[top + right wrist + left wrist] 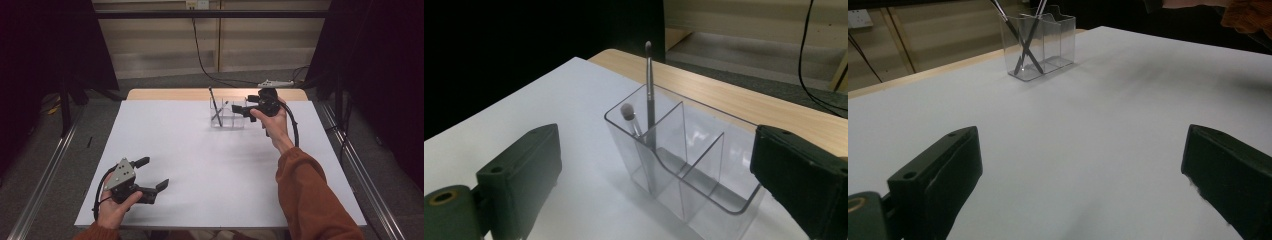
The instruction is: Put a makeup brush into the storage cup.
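Observation:
A clear plastic organizer (227, 114) with three compartments stands at the far middle of the white table (200, 165). Two dark makeup brushes (216, 107) lean crossed in its left end compartment. In the right gripper view a long brush (649, 85) and a shorter one (629, 117) stand in the far compartment, and the two nearer compartments (704, 185) hold nothing. My right gripper (247, 110) hovers at the organizer's right end, open, its pads touching nothing. My left gripper (154, 173) rests low near the front left of the table, open and empty (1078, 165).
A strip of bare wooden tabletop (165, 94) shows behind the white sheet. Metal rails (45, 175) run along both sides of the table. A white power strip (275, 83) and a black cable (200, 50) lie on the floor beyond the far edge.

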Motion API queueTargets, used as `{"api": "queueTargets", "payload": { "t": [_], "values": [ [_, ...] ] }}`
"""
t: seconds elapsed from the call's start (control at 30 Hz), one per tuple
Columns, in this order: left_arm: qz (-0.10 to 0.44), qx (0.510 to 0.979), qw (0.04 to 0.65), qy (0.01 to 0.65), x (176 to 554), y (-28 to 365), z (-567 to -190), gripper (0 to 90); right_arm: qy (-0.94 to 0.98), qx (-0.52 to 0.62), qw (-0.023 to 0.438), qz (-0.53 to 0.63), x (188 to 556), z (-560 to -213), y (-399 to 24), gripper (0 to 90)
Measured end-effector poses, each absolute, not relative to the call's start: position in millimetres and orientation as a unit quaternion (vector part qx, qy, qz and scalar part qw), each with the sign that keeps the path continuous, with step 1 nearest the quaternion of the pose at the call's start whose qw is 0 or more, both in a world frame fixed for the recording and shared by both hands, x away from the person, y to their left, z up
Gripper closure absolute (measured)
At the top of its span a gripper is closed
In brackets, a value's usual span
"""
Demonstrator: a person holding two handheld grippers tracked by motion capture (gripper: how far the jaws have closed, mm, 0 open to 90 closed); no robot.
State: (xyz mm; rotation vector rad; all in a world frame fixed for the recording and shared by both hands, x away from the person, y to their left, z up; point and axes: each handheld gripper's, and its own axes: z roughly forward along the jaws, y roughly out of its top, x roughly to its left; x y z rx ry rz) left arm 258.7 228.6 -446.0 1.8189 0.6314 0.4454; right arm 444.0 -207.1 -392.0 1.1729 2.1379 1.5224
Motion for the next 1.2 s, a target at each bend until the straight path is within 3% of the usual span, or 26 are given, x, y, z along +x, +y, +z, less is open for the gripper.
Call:
{"api": "queueTargets", "payload": {
  "t": [0.07, 0.87, 1.2],
  "values": [
    [0.189, 0.768, 0.551, 0.267, 259, 230, -446, 2.9, 0.742, 0.398, 0.136, 0.522, 441, -392, -207, 0.0],
    [0.191, 0.766, 0.552, 0.268, 259, 233, -446, 2.9, 0.725, 0.395, 0.177, 0.536, 393, -393, -226, 1.1],
    [0.192, 0.765, 0.553, 0.27, 259, 233, -446, 2.9, 0.721, 0.389, 0.163, 0.549, 378, -395, -239, 0.0]
  ]
}}
